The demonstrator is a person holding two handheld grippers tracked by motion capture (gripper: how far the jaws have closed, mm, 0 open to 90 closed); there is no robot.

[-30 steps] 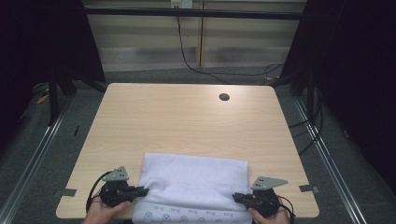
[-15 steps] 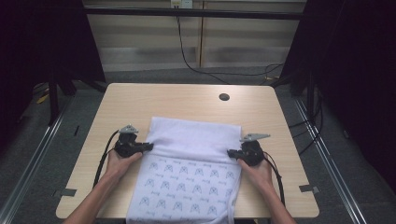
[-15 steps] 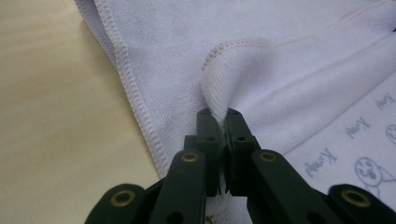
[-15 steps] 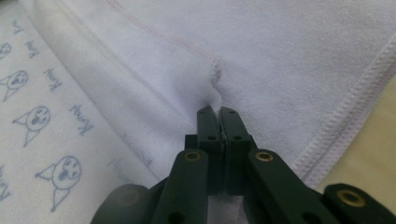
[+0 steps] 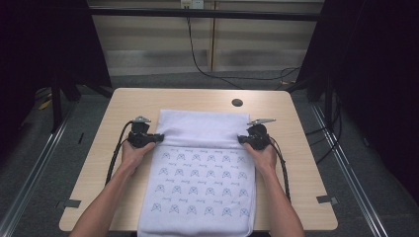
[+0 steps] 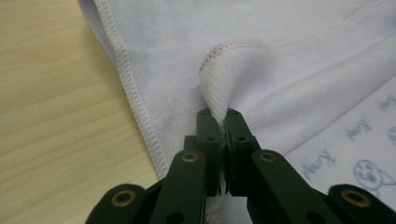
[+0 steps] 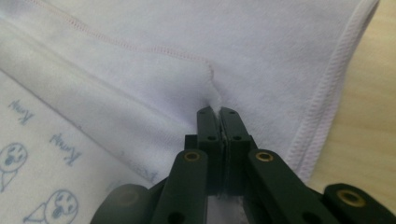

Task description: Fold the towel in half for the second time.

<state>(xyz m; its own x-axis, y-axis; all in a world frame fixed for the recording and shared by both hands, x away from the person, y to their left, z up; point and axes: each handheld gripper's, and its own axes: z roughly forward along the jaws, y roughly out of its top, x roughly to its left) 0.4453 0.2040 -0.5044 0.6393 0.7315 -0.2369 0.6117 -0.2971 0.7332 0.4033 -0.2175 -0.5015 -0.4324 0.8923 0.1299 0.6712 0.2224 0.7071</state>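
High view: the white cloth [image 5: 200, 173] lies on the table [image 5: 296, 148], its near part unfolded; left gripper [image 5: 157, 138] and right gripper [image 5: 242, 139] each pinch a hemmed corner, with the far fold left to open

Lab rig, table [image 5: 148, 101] (dark curtains [image 5: 49, 39])

My forearms run off the bottom edge of the high view, and the near hem of the cloth [image 5: 197, 187] is cut off there too. In both gripper views the pinched fold vanishes between my closed jaws. The cloth's print is too small to read from above. Upper corners of the high view are black.
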